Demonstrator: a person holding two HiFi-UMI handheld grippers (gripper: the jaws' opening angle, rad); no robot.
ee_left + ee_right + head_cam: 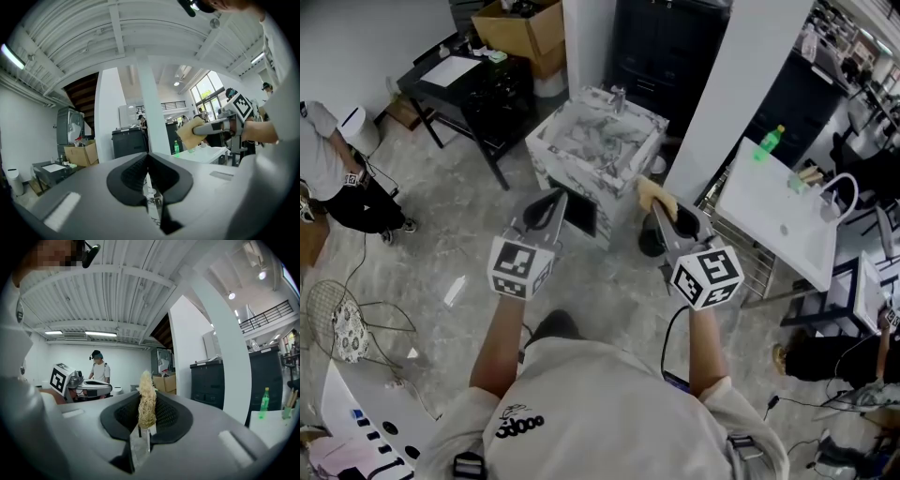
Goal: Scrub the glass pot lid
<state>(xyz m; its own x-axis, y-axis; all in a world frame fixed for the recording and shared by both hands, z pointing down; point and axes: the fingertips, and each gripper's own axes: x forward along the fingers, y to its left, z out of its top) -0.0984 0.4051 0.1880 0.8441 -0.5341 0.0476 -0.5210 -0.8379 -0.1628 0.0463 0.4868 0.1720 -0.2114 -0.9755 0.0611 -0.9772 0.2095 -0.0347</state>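
Left claw [148, 163]: pressed together, nothing between the pads. Right claw [146, 405]: pinching a yellow sponge [146, 389], which stands upright and sticks out past the pad tips.

Landmark is the marbled sink [551, 169], seen from the head view:
- Both claws are held in the air on the near side of the sink, side by side and apart.
- Left claw is over the sink's near wall, towards its left half.
- Right claw and sponge are at the sink's near right corner.
- Tap [617, 97] is on the sink's far rim.
- Lid: can't pick it out in any view. The basin is too mottled to read anything in it.
- A dark round thing [649, 242] sits low by the sink's near right corner, under the right claw. I can't tell what it is.
- White pillar [741, 94] is just right of the sink.
- White surface [778, 225] is further right, past the pillar, with a green bottle [772, 141] on its far end.
- Black surface [478, 89] is left of the sink and further back, with a cardboard box [525, 28] behind it.
- A person [337, 178] stands well left of the sink.

Each claw shows in the other's view, at roughly the same height.
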